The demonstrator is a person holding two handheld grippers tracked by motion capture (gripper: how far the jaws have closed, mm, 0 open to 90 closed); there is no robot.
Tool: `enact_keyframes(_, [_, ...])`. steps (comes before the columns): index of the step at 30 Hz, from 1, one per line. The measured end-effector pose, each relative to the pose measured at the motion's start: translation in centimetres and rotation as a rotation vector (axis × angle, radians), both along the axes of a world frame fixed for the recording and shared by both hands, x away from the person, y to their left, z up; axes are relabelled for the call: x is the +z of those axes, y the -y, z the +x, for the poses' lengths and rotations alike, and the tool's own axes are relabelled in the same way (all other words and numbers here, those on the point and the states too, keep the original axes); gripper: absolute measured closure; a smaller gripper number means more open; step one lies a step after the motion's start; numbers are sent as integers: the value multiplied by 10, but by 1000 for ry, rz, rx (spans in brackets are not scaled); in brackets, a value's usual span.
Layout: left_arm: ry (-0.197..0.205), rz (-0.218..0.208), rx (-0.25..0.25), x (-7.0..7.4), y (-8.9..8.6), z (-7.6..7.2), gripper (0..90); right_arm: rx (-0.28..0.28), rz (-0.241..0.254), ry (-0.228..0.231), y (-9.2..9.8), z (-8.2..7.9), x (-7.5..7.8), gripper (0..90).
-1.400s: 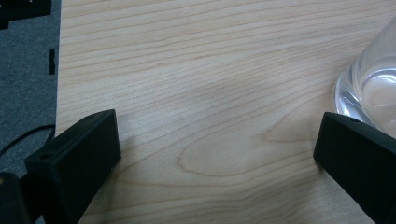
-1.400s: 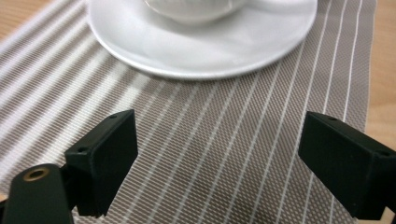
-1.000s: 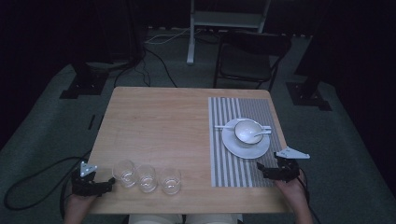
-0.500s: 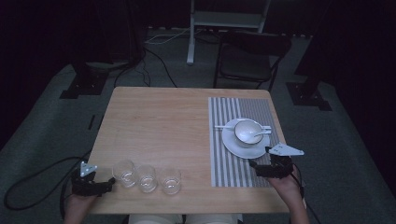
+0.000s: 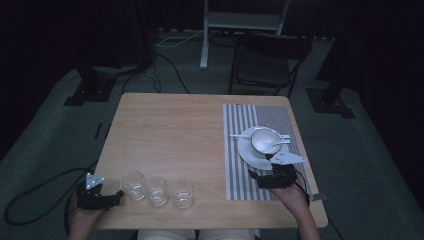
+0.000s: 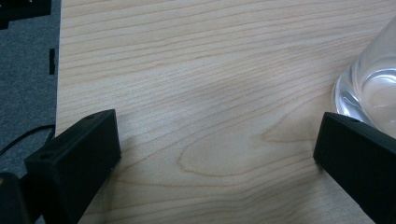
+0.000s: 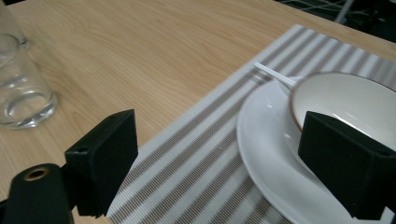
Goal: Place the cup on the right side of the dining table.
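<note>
At the far left I have my left gripper [image 5: 102,198] low at the near-left corner of the table [image 5: 175,130], my hand behind it at the table's edge, the tool pointing right along the front edge. Its jaws stand wide apart with bare wood between them and nothing held; in the left gripper view the right jaw sits just beside the base of the nearest glass [image 6: 371,88].

That glass [image 5: 133,185] is the leftmost of three standing in a row near the front edge, then the middle glass [image 5: 157,190] and the right glass [image 5: 182,194].

Further right, the striped placemat [image 5: 240,150] carries the white plate [image 5: 246,150], with the bowl [image 5: 265,140] on it and a white spoon [image 5: 277,144] resting in the bowl.

My right gripper [image 5: 267,175] hovers over the placemat just at the plate's near rim, forearm coming up from the bottom edge. Its jaws are spread wide, gripping nothing; in the right gripper view one jaw lies over the placemat, the other in front of the bowl [image 7: 345,100].
</note>
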State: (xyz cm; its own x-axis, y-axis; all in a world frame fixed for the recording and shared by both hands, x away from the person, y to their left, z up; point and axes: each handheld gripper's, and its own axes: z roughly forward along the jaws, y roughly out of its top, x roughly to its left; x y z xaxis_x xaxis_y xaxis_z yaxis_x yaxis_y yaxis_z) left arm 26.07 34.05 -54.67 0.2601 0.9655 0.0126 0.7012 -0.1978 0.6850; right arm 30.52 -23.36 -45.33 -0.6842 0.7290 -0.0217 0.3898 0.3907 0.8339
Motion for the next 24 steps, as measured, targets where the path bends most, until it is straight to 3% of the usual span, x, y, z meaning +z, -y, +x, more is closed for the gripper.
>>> enact_keyframes(7, [0,0,0,0,0,0,9,76,-2,-2,-25,2,-2,116])
enact_keyframes(21, [0,1,-4,0,0,0,9,218,-27,-50,-72,0,-17,116])
enact_keyframes(24, [0,1,-4,0,0,0,9,226,-91,-34,-83,-3,-22,116])
